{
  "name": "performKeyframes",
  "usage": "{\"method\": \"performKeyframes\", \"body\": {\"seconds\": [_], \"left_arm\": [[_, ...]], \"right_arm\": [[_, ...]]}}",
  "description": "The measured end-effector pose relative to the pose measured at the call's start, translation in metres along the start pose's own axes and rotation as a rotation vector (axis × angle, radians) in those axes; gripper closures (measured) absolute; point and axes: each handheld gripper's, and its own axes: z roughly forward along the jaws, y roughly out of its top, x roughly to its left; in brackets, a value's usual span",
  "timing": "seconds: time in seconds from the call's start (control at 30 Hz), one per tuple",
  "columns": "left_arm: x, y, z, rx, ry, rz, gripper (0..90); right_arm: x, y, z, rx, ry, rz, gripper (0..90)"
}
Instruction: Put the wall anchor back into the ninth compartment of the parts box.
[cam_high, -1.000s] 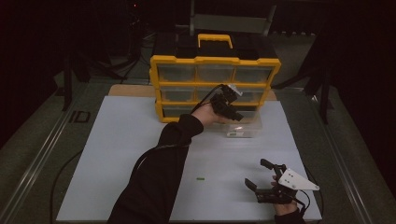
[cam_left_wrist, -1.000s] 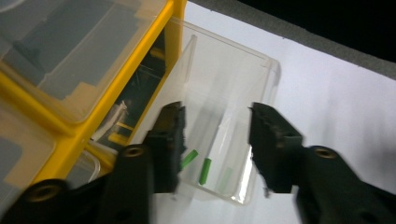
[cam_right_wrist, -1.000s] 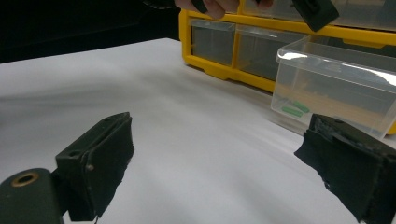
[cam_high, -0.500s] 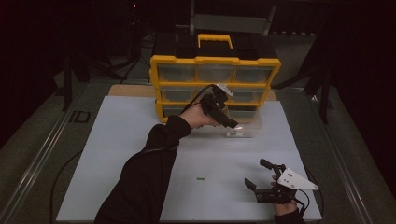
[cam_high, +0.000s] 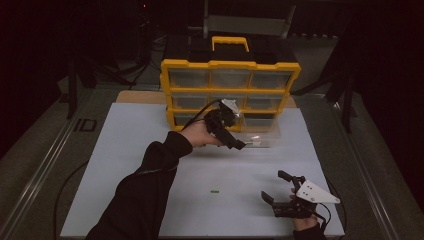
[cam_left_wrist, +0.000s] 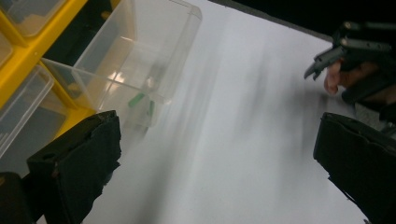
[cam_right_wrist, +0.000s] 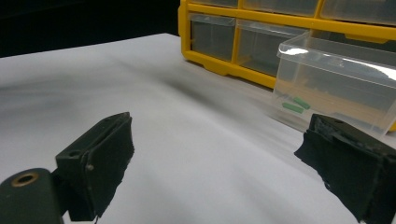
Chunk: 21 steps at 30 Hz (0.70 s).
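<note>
Since a second ago, the left gripper (cam_high: 239, 144) has drawn back from the yellow drawer cabinet (cam_high: 230, 90) toward the near side of the table, and its jaws have just been opening; they now stand wide apart with nothing between them, as the left gripper view shows white sheet (cam_left_wrist: 243, 140) between the two black pads. It hovers just beside the clear plastic drawer (cam_high: 260, 137), which is pulled out of the bottom row and sits on the white sheet in front of the cabinet. Two small green pieces (cam_right_wrist: 295, 105) lie inside that drawer, near its front wall; the left gripper view shows them too (cam_left_wrist: 140, 100) through the clear side. A third small green piece (cam_high: 214, 190) lies alone on the white sheet (cam_high: 130, 165), well apart from the drawer, between the person's dark left sleeve (cam_high: 145, 195) and the right gripper (cam_high: 276, 186). The right gripper rests low at the near right corner of the sheet, in the same place as before, its jaws spread wide and empty, pointing toward the cabinet.
</note>
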Motion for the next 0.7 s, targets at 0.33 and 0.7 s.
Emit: {"method": "performKeyframes", "body": {"seconds": [0.33, 0.7], "left_arm": [[-0.013, -0.014, -0.004, -0.016, -0.015, 0.018, 1.5], [-0.036, -0.044, -0.012, -0.007, -0.050, 0.045, 1.5]], "right_arm": [[0.001, 0.000, 0.000, 0.001, 0.000, -0.006, 8.2], [0.001, 0.001, 0.000, -0.002, -0.005, -0.009, 8.2]]}}
